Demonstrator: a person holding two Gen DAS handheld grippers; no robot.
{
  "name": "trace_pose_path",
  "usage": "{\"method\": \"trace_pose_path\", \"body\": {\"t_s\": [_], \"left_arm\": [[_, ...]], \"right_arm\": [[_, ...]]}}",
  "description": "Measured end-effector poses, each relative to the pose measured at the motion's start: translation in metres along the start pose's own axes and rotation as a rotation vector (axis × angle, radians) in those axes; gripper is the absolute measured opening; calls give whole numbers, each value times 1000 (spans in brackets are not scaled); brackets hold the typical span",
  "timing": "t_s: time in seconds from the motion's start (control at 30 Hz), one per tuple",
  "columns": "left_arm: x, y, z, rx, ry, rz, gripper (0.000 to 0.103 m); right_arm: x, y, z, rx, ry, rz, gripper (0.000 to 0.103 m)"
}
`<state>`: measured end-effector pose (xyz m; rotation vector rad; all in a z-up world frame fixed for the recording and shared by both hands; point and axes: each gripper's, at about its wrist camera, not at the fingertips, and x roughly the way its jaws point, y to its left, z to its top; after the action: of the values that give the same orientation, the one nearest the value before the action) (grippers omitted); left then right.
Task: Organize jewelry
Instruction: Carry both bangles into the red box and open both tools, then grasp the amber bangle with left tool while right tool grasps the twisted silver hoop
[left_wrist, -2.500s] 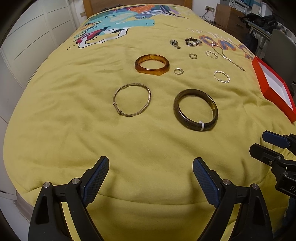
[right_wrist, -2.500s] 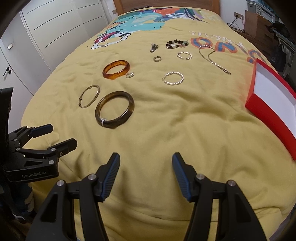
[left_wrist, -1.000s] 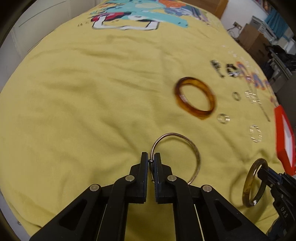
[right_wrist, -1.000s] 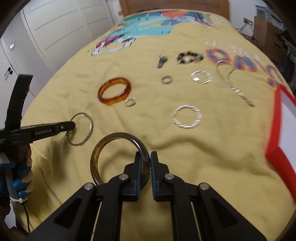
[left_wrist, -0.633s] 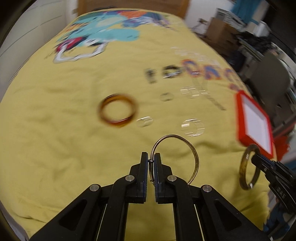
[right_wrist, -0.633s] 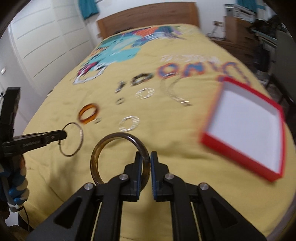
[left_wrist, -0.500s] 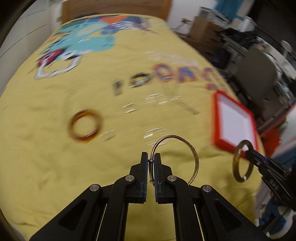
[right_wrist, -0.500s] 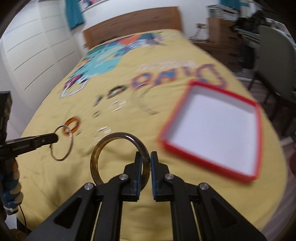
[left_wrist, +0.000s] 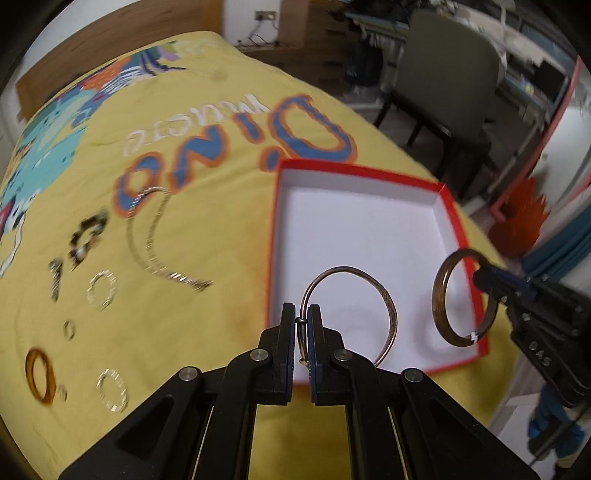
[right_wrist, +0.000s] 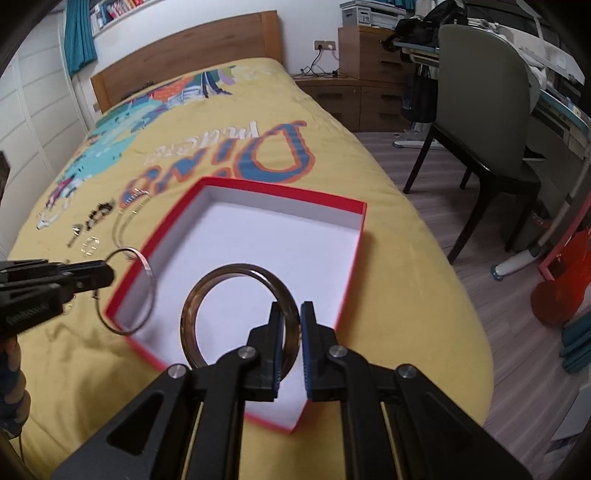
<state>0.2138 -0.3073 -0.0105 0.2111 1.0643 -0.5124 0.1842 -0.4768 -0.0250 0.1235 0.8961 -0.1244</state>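
A red box (left_wrist: 354, 173) (right_wrist: 280, 192) with a white inside lies open on the yellow bedspread. My left gripper (left_wrist: 303, 325) (right_wrist: 107, 275) is shut on a thin silver bangle (left_wrist: 388, 306) (right_wrist: 147, 273), which hangs above the box's near left part. My right gripper (right_wrist: 292, 314) (left_wrist: 480, 271) is shut on a dark brown bangle (right_wrist: 229, 271) (left_wrist: 441, 295), held upright over the box's near edge. Nothing lies inside the box.
Left of the box lie a silver chain (left_wrist: 147, 236), small silver rings (left_wrist: 101, 290), a dark beaded piece (left_wrist: 88, 236) and an amber bangle (left_wrist: 38, 382). A grey chair (right_wrist: 491, 122) and desk stand right of the bed; its edge drops to a wooden floor.
Both grippers have swept right across the bed, each carrying its bangle, from over the loose jewelry to above the red box. Neither grip has changed.
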Motion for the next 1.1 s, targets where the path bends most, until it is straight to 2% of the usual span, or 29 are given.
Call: {"method": "trace_pose_path", "body": {"t_s": [0.27, 0.43, 0.53, 0.6, 0.67, 0.83, 1.0, 1.1], "left_arm": [[42, -1, -9, 29, 91, 65, 6], [43, 3, -15, 10, 104, 30, 10], [33, 2, -16, -2, 94, -3, 17], [24, 1, -16, 0, 77, -16, 27], [11, 1, -17, 0, 46, -8, 40], [-25, 17, -30, -44, -39, -25, 41], [-50, 54, -62, -90, -14, 3, 41], [-63, 83, -87, -133, 7, 50, 41]], "right_arm": [[41, 9, -5, -151, 84, -32, 9], [45, 12, -12, -192, 102, -42, 10], [39, 13, -9, -183, 94, -39, 18], [34, 14, -6, -176, 79, -38, 34], [22, 14, -5, -173, 58, -50, 34], [-9, 13, -6, -137, 11, -47, 34], [-37, 36, -12, -120, -25, 11, 34], [-46, 62, -17, -104, -34, 82, 34]]}}
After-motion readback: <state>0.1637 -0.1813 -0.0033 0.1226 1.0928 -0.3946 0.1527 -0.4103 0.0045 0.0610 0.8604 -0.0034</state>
